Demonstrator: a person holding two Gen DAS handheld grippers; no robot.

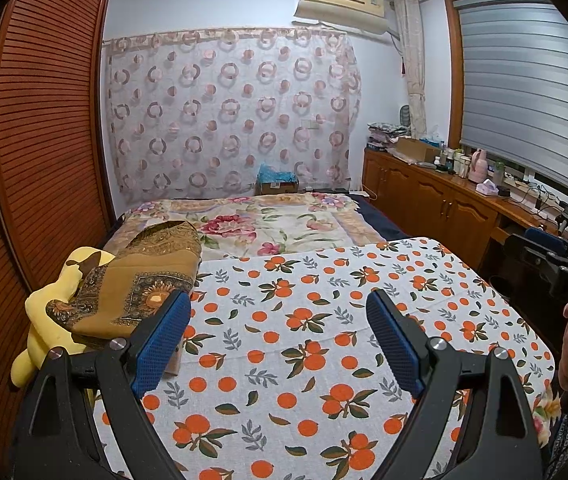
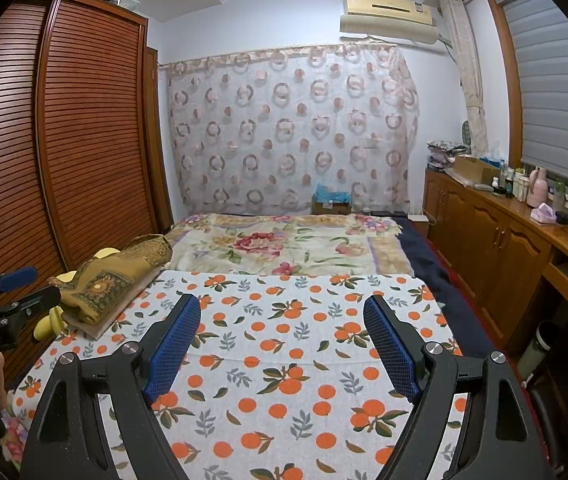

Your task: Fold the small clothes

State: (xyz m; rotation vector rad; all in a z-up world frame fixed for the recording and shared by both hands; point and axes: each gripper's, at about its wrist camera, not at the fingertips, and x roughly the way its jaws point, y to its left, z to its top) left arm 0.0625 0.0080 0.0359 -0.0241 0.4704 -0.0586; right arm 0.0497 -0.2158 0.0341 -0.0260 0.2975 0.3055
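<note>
Spread wide and holding nothing, both the left gripper (image 1: 277, 340) and right gripper (image 2: 281, 344) hover over the orange-print cloth (image 1: 304, 340), probably laid out as the folding surface; the brown patterned garment (image 1: 135, 280) waits heaped at centre left.

Brown cloth (image 1: 139, 276) hides most of yellow toy (image 1: 45, 320)

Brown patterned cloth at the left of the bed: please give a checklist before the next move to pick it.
1. Left gripper jaws open, nothing between: ok.
2. Right gripper jaws open, nothing between: ok.
3. Brown patterned cloth in view, untouched: ok.
4. It lies partly on a yellow plush toy; free to lift alone: cannot tell.
5. Orange-print sheet bare where folding would happen: ok.
</note>
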